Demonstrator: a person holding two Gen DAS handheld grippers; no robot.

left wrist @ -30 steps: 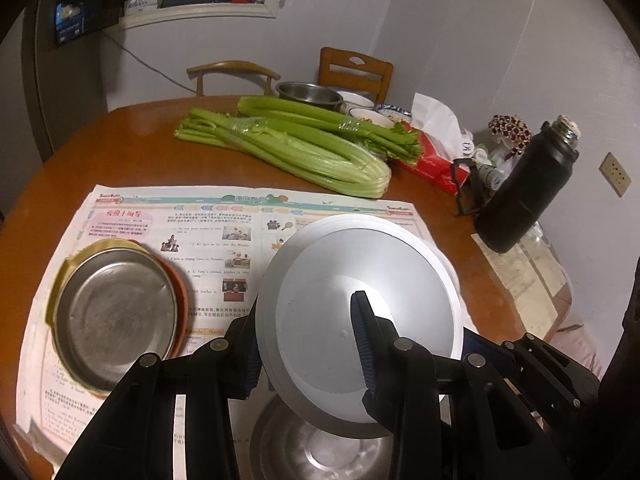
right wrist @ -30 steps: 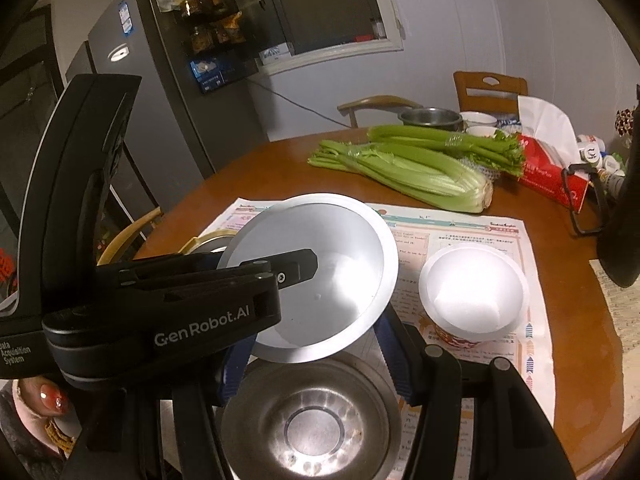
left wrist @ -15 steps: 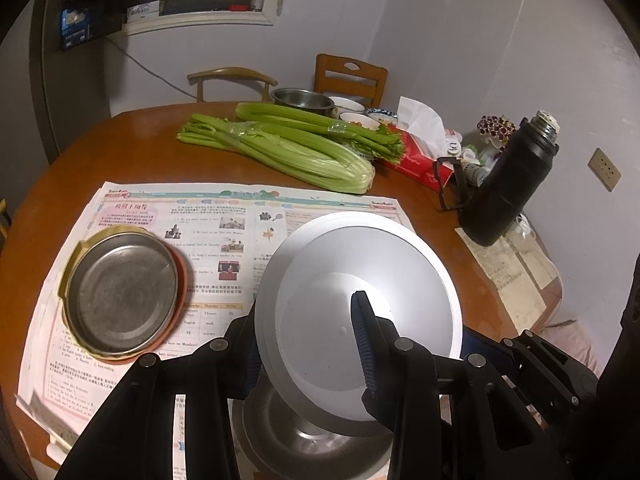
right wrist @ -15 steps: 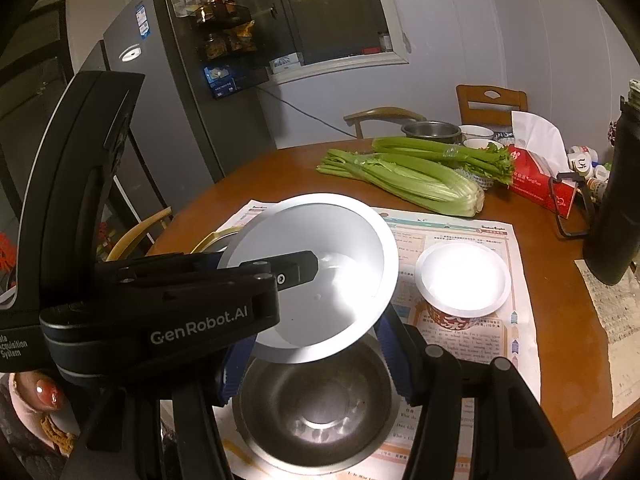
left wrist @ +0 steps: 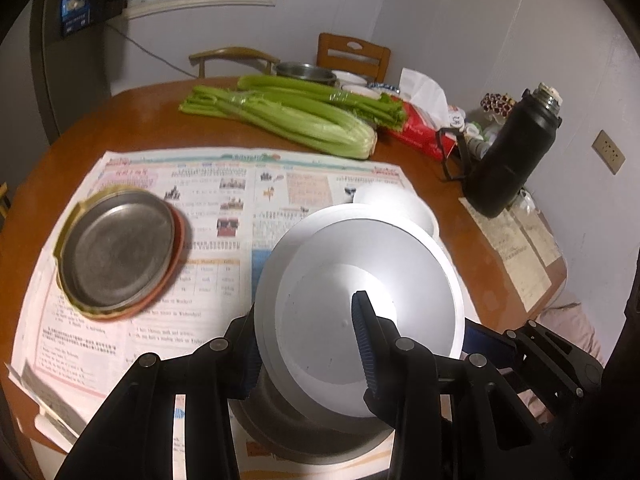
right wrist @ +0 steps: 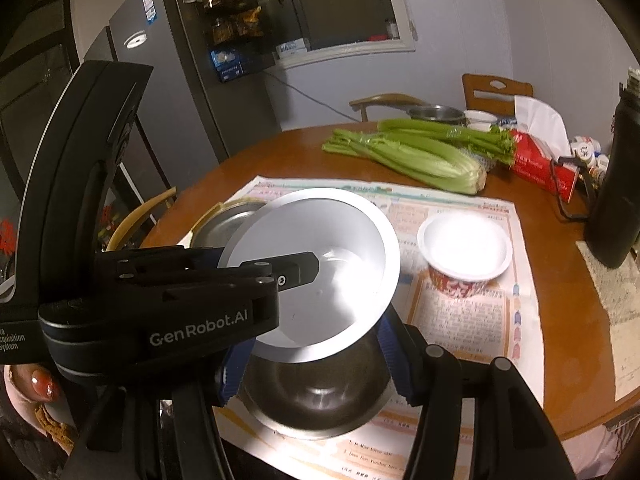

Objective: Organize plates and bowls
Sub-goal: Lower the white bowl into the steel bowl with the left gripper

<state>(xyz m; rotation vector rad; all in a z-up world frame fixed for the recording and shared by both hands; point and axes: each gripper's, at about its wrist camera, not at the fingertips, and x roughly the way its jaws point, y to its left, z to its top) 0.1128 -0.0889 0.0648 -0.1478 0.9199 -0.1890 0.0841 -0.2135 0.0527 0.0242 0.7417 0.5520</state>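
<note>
Lifted higher since before, left tongs (left wrist: pixel 308 340) pinch the white bowl's (left wrist: pixel 360 304) rim above the steel bowl (right wrist: pixel 316 396), which right tongs (right wrist: pixel 316 376) straddle, probably steadying it.

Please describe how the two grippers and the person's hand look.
Both the left gripper and right gripper are matte black plastic with silver pivot screws and ribbed blue finger pads. "GenRobot.AI" is printed in white. The hand has red-orange nail polish.

"GenRobot.AI" on the left gripper's (right wrist: pixel 276 276) black body; newspaper (right wrist: pixel 460 312) print illegible.
</note>
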